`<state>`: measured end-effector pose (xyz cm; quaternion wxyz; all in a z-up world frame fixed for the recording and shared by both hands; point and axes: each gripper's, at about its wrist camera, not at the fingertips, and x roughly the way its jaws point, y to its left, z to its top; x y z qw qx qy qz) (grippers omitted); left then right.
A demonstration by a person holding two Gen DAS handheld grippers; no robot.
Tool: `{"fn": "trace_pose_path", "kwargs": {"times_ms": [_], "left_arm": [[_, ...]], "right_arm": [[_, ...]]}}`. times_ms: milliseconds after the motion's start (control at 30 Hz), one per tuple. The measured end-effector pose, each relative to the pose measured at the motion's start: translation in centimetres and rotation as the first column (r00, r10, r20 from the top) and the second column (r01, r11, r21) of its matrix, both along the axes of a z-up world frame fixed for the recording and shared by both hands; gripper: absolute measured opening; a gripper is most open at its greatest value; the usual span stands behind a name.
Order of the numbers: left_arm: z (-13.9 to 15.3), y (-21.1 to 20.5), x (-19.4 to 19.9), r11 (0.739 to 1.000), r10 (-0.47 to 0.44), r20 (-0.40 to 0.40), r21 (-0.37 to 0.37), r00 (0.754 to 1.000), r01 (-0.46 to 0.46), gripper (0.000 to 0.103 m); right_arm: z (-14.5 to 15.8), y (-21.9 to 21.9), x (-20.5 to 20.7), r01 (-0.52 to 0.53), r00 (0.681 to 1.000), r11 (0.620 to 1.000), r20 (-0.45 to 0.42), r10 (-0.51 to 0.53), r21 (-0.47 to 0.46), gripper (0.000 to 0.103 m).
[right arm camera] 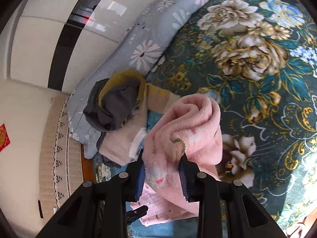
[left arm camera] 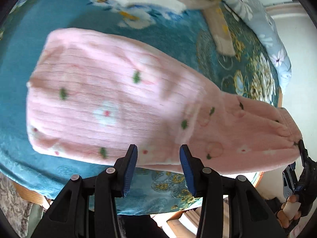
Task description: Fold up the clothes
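Stretching from 9 to 3 o'clock across the left wrist view, a pink fleece garment is seen lifted over a bed spread with a teal floral blanket. Its narrow end is clamped at 3 o'clock in the right tongs, which are closed on a bunched fold. The left tongs are held wide and bare just below the long lower edge, so the right side is judged nearer. Other clothes are piled by a daisy-print pillow.
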<state>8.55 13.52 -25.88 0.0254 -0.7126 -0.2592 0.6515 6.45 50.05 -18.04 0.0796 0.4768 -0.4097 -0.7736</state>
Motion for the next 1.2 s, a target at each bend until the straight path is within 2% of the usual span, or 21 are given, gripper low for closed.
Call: {"fn": "trace_pose_path", "kwargs": {"times_ms": [33,100,167,333,467,567,733,867,967,1033,1100,1167,1200], "left_arm": [[0.1,-1.2,2.3,0.999,0.040,-0.004,-0.009,0.999,-0.040,0.044],[-0.6,-2.3,1.9,0.993,0.117,-0.006,-0.026,0.993,-0.117,0.044],[-0.7,-5.0,2.4,0.982,0.186,-0.006,-0.029,0.982,-0.187,0.044],[-1.1,-10.5,4.8,0.949,0.315,-0.008,-0.020,0.949,-0.315,0.044],[0.3,-15.3,7.6,0.931,0.365,-0.003,-0.010,0.931,-0.365,0.044],[0.6,-17.5,8.9,0.919,0.394,0.004,-0.002,0.919,-0.394,0.044],[-0.3,-19.1,9.9,0.900,0.436,0.017,0.014,0.900,-0.436,0.044],[-0.9,-20.8,10.9,0.884,0.467,0.036,0.020,0.884,-0.467,0.044],[-1.5,-20.8,11.0,0.864,0.500,0.057,0.036,0.864,-0.502,0.044],[-2.1,-21.0,11.1,0.858,0.509,0.070,0.038,0.858,-0.512,0.044],[-2.6,-21.0,11.1,0.862,0.502,0.082,0.038,0.861,-0.506,0.044],[-2.9,-20.5,10.5,0.866,0.492,0.088,0.044,0.866,-0.497,0.044],[-3.0,-20.3,10.2,0.869,0.487,0.088,0.051,0.869,-0.492,0.044]], "right_arm": [[0.7,-1.8,-0.5,-0.041,0.999,0.999,-0.015,0.041,0.004,0.032],[1.7,-5.7,-1.4,-0.128,0.991,0.992,-0.038,0.129,0.015,0.032],[2.3,-9.7,-2.1,-0.209,0.976,0.978,-0.053,0.210,0.016,0.032],[2.0,-19.5,-3.2,-0.381,0.924,0.925,-0.048,0.380,-0.008,0.032],[0.2,-27.4,-3.5,-0.513,0.858,0.858,-0.014,0.514,0.026,0.032],[-2.0,-32.9,-3.4,-0.606,0.795,0.791,0.035,0.605,0.081,0.032],[-7.9,-39.8,-3.2,-0.713,0.700,0.682,0.201,0.685,0.160,0.032],[-13.1,-42.4,-2.6,-0.761,0.640,0.626,0.356,0.681,0.169,0.033],[-14.5,-43.2,-1.9,-0.775,0.622,0.603,0.389,0.679,0.187,0.035],[-14.7,-43.2,-1.7,-0.778,0.617,0.602,0.392,0.682,0.178,0.038],[-14.4,-42.7,-1.6,-0.779,0.610,0.614,0.386,0.692,0.128,0.044],[-13.6,-42.0,-1.6,-0.778,0.603,0.623,0.374,0.705,0.081,0.045],[-13.1,-41.5,-1.6,-0.771,0.611,0.632,0.369,0.701,0.077,0.045]]}}
